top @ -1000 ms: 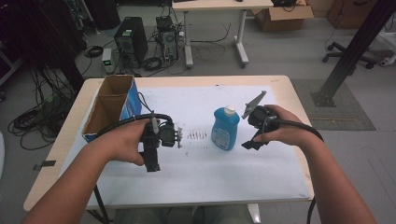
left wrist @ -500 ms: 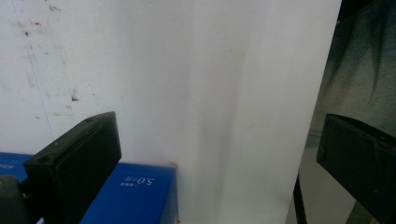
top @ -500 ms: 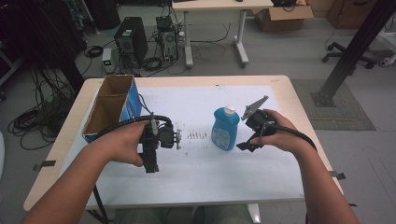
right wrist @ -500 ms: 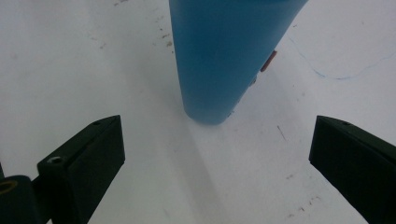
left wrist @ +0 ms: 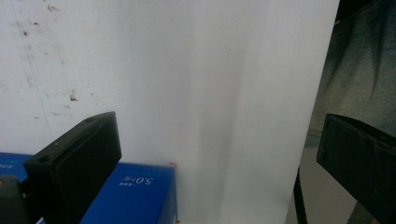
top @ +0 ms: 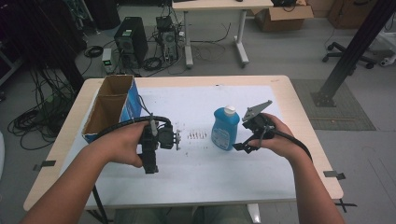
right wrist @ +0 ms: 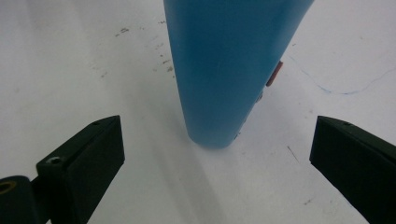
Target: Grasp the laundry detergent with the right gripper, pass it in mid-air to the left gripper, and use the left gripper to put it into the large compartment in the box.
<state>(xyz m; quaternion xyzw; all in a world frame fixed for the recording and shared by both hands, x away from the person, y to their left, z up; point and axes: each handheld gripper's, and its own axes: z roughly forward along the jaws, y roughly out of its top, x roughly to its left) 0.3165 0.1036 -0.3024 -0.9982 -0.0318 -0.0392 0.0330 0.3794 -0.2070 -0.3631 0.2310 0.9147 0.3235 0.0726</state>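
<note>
A blue bottle (top: 223, 130) with a white cap stands upright on the white sheet, right of centre. My right gripper (top: 242, 146) is just to its right, low by its base. In the right gripper view the jaws of the right gripper (right wrist: 215, 154) stand wide open, with the bottle (right wrist: 229, 70) a little ahead of them and untouched. My left gripper (top: 150, 161) is held over the sheet's left part. It is open (left wrist: 219, 140) with nothing between its jaws.
An open cardboard box (top: 109, 109) with a blue side stands at the table's left; its blue face (left wrist: 135, 191) lies close to the left jaw. A row of small dark marks (top: 196, 136) lies between the grippers. The sheet's edge (left wrist: 322, 93) is near.
The right gripper has crept slightly lower and closer beside the bottle's base. The left gripper and the bottle have stayed where they were.
</note>
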